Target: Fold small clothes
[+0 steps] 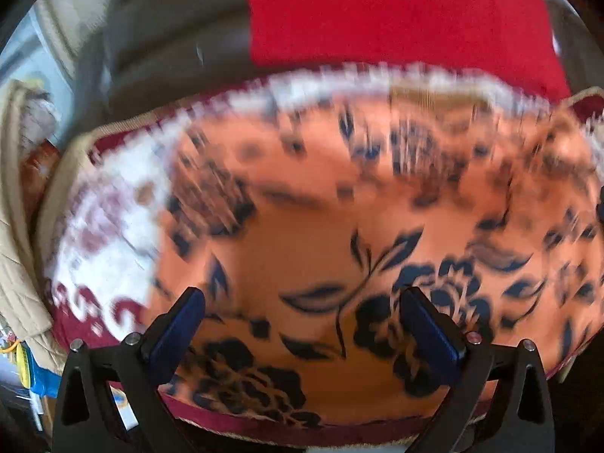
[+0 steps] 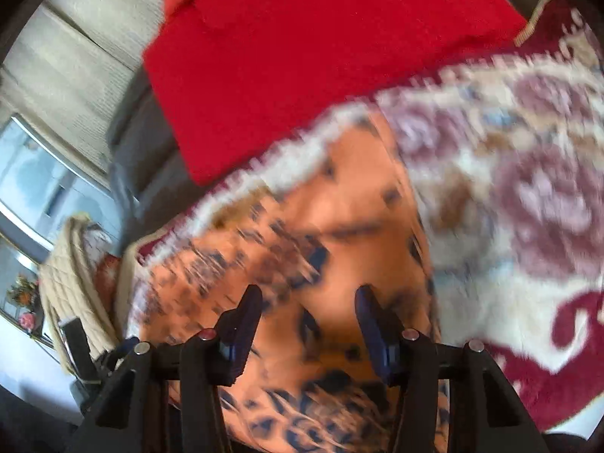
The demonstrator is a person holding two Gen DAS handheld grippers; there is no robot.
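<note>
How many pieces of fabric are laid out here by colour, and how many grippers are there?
Orange fabric with dark floral print: 1
Plain red fabric: 1
Maroon and white patterned rug: 1
Grippers: 2, left gripper and right gripper
Total: 5

Matt orange floral cloth on fuzzy patterned rug; plush red fabric behind.
</note>
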